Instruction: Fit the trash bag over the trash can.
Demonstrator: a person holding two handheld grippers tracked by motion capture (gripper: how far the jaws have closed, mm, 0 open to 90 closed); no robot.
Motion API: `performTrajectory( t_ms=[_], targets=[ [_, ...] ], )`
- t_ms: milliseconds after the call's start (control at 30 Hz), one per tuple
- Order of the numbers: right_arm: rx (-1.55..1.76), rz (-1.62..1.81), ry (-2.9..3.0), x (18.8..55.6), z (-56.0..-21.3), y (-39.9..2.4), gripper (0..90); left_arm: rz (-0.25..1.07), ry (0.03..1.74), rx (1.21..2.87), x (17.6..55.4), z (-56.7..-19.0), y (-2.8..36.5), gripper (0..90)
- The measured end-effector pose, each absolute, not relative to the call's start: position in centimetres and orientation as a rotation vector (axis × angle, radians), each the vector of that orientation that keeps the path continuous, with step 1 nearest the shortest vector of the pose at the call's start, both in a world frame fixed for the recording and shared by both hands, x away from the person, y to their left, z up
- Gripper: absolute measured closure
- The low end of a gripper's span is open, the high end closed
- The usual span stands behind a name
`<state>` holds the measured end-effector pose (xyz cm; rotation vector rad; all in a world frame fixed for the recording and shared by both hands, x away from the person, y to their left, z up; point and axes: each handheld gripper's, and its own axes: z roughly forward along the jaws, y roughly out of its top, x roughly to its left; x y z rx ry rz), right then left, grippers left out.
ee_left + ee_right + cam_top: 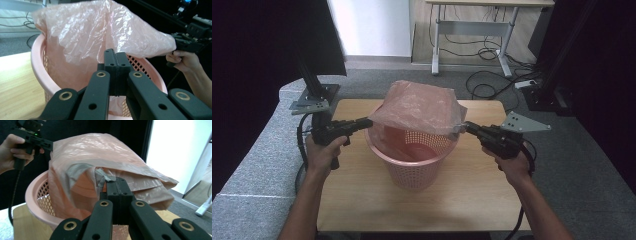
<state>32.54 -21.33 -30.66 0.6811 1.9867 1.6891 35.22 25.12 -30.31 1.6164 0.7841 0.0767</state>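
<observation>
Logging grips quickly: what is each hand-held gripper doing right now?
Left hand-held gripper: shut, pinching the pink plastic bag's edge over the pink basket.
Right hand-held gripper: shut on the bag's opposite edge.

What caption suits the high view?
Two hand-held grippers, left gripper and right gripper, stretch a pink plastic bag over a pink basket.

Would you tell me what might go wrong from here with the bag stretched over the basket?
1. Both the left gripper and the right gripper pinch the thin pink bag at opposite edges; pulling further apart could tear it.
2. The film could slip out of the shut jaws.
3. The bag hangs only partly in the pink basket, so tugging might tip the light basket on the table.
</observation>
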Motion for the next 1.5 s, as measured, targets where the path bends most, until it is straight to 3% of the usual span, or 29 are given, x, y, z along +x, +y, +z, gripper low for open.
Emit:
performTrajectory(
  t_ms=[367, 500, 533, 567, 667, 833, 933, 967, 1000, 1033, 1067, 1133, 1500],
  targets=[
    [0.695, 1.704, 1.889, 31.7, -27.5, -25.2, 90.0, 0.093, 0.775, 1.545, 35.3, -29.5, 25.9, 89.5],
    [0.685, 1.695, 1.903, 31.4, -27.4, -25.1, 90.0, 0.129, 0.724, 1.586, 34.7, -29.0, 24.3, 77.8],
    [0.679, 1.695, 1.918, 31.5, -27.7, -24.7, 90.0, 0.128, 0.714, 1.606, 34.7, -28.8, 23.9, 66.8],
    [0.679, 1.695, 1.918, 31.5, -27.7, -24.7, 90.0, 0.138, 0.711, 1.619, 34.6, -28.6, 23.4, 66.8],
    [0.674, 1.693, 1.937, 31.7, -28.2, -24.0, 90.0, 0.18, 0.711, 1.657, 34.4, -28.0, 22.2, 54.0],
    [0.665, 1.69, 1.973, 32.1, -28.6, -22.9, 90.0, 0.206, 0.722, 1.714, 34.9, -27.5, 20.5, 45.9],
    [0.648, 1.683, 2.001, 32.2, -28.7, -22.1, 90.0, 0.228, 0.731, 1.735, 35.2, -27.5, 19.7, 49.9],
    [0.64, 1.681, 2.008, 32.1, -28.8, -21.9, 90.0, 0.219, 0.733, 1.739, 35.2, -27.5, 19.5, 54.8],
    [0.626, 1.679, 2.02, 32.0, -28.8, -21.4, 90.0, 0.197, 0.728, 1.75, 35.3, -27.5, 19.4, 69.5],
    [0.626, 1.679, 2.02, 32.0, -28.8, -21.4, 90.0, 0.171, 0.726, 1.759, 35.4, -27.5, 19.3, 69.5],
    [0.616, 1.681, 2.031, 31.9, -28.9, -21.1, 90.0, 0.147, 0.724, 1.77, 35.4, -27.6, 19.1, 79.5],
    [0.617, 1.679, 2.035, 31.9, -29.1, -21.0, 90.0, 0.154, 0.726, 1.771, 35.3, -27.6, 19.1, 85.5],
    [0.67, 1.672, 2.01, 32.2, -29.4, -22.8, 90.0, 0.164, 0.704, 1.678, 34.9, -27.4, 20.6, 89.8]
  ],
)
